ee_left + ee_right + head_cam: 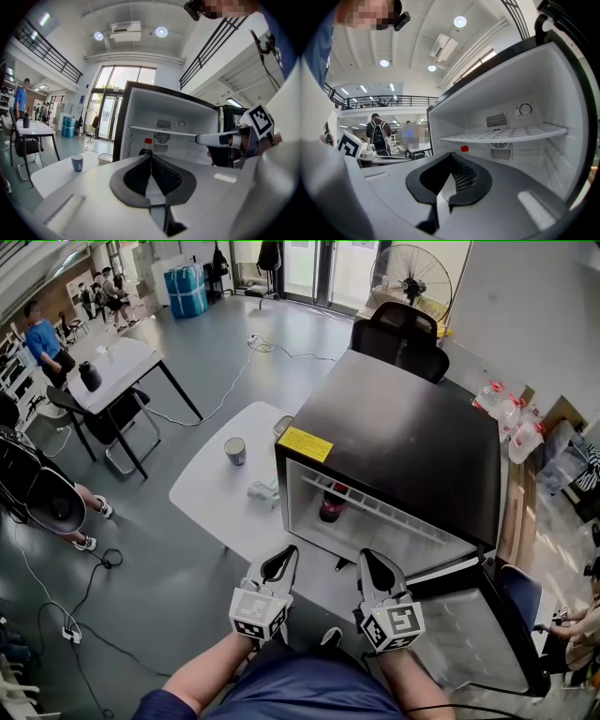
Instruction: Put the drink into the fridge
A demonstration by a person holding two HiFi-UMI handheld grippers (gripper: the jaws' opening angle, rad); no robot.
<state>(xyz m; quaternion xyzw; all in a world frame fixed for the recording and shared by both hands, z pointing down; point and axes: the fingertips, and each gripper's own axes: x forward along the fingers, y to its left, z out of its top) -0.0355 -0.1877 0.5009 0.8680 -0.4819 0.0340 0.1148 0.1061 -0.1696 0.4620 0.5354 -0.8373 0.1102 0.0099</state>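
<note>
Drink (330, 506), a dark bottle with a red cap, stands upright inside the fridge (403, 437) on the lower level, under the wire shelf (506, 134) and toward the left wall. No gripper touches it. Fridge door (478, 634) hangs wide open, at 4 o'clock from the cabinet. The fridge sits on a white table (211, 493).

Left gripper (281, 561) is at 6 o'clock from the fridge opening, low in front of it. Its fingers are clenched together with nothing between them. In the left gripper view the bottle's cap shows at 12 o'clock just over the closed tips.

Right gripper (373, 563) is beside the left one, at its 3 o'clock, the two apart. Its jaws are also pressed together and empty, pointing into the open fridge.

Blue cup (235, 451) is on the table at 9 o'clock from the fridge, well clear of both grippers.
</note>
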